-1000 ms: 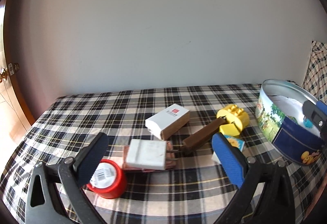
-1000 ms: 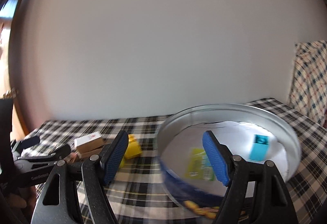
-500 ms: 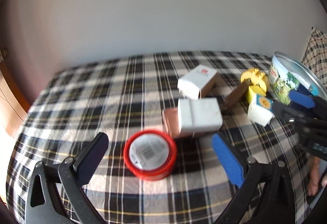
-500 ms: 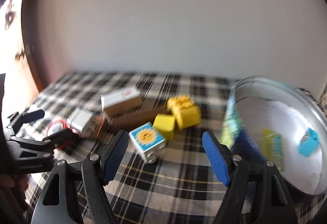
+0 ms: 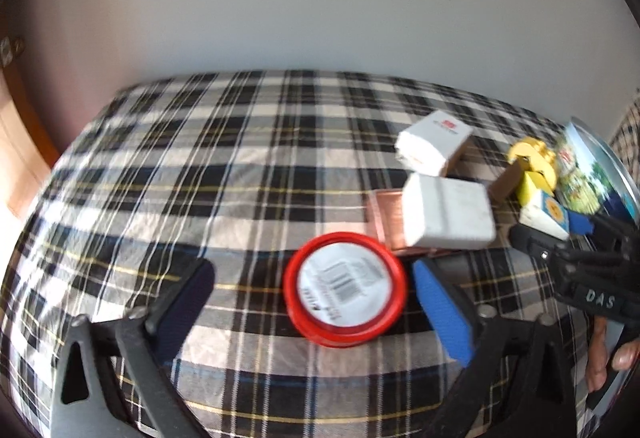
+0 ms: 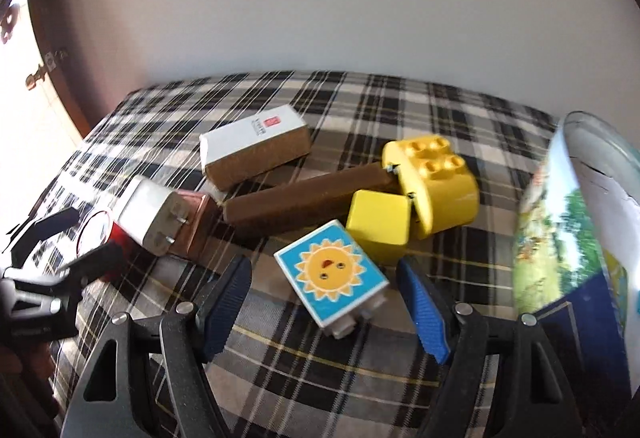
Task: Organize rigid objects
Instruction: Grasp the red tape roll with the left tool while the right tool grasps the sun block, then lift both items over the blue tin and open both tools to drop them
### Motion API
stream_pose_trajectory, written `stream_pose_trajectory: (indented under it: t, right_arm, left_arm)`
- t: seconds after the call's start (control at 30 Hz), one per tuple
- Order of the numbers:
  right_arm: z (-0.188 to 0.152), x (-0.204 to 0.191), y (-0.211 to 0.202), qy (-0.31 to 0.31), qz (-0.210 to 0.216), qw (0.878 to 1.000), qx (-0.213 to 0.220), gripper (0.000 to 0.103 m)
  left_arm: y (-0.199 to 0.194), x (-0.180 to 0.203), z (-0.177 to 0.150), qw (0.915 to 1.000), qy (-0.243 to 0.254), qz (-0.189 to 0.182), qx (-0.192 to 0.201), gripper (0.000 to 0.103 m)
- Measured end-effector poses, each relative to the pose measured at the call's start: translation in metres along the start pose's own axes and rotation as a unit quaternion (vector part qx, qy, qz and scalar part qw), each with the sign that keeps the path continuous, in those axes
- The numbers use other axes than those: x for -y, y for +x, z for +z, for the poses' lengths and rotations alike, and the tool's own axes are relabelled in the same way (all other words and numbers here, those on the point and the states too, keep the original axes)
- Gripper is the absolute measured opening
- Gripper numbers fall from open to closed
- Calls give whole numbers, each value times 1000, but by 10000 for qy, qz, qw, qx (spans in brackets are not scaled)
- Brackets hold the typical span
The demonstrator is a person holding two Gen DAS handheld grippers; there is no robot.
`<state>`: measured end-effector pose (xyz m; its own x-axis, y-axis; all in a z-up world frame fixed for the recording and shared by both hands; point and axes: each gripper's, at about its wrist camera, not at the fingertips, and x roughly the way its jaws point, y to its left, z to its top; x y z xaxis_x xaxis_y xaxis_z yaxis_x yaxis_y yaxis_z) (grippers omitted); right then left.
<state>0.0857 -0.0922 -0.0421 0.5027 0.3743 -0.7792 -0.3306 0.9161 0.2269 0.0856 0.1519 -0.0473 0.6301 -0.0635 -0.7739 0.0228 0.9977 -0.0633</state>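
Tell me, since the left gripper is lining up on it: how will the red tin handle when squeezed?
The red tin looks rigid, so probably won't give. Its round, smooth wall may slip or twist between flat pads. Lying flat and low, it seems unlikely to tip or roll.

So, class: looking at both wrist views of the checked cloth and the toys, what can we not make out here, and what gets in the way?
- Tin, right wrist view: contents cut off by the frame edge.
- Red tub, left wrist view: label print blurred.
- Red tub, right wrist view: mostly hidden behind the left gripper and white plug.
- Sun block, left wrist view: partly covered by the right gripper.
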Motion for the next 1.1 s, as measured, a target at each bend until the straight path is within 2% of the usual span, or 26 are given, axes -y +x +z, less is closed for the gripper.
stream_pose_trajectory:
  t: [0.03,0.1,0.13,0.23,0.37,0.47,0.6,0.7,0.8,0.9,1.1]
  right_arm:
    - [0,-1,-1,-6,-4,10000,13,62]
    - [-1,-2,-2,-55,-1,10000,40,48]
    - [-1,-3,-2,-107,9,9999,28,48]
    - [-5,-2,-7,-183,55,9998,22,48]
    - [-10,6,-16,-46,327,9994,72,48]
    - [-16,9,-29,-29,548,9981,264,48]
    - [-17,3,-49,-203,828,9937,731,48]
    - [-16,3,-71,-259,993,9866,1266,48]
    - [-16,5,-80,-251,1050,9827,1502,48]
    - [-17,5,-86,-267,927,9810,1685,48]
    - [-16,13,-90,-100,930,9781,1860,48]
  left_arm:
    - [3,-4,0,9999,-81,-66,-64,85]
    - [3,-6,0,9998,-120,-115,-67,82]
    - [3,-4,0,9999,-54,-94,-70,78]
    - [1,2,-1,9998,132,-153,-32,55]
    - [1,0,-2,9996,94,-255,-2,54]
    - [-2,-5,-2,9994,-21,-351,70,54]
    - [-19,-5,-3,9980,-110,-371,491,54]
    - [-32,-5,-1,9948,-169,-350,941,54]
    - [-37,-5,-1,9921,-277,-466,1129,54]
    - [-42,-4,0,9890,-306,-545,1343,54]
    - [-57,7,-3,9825,-222,-500,1783,54]
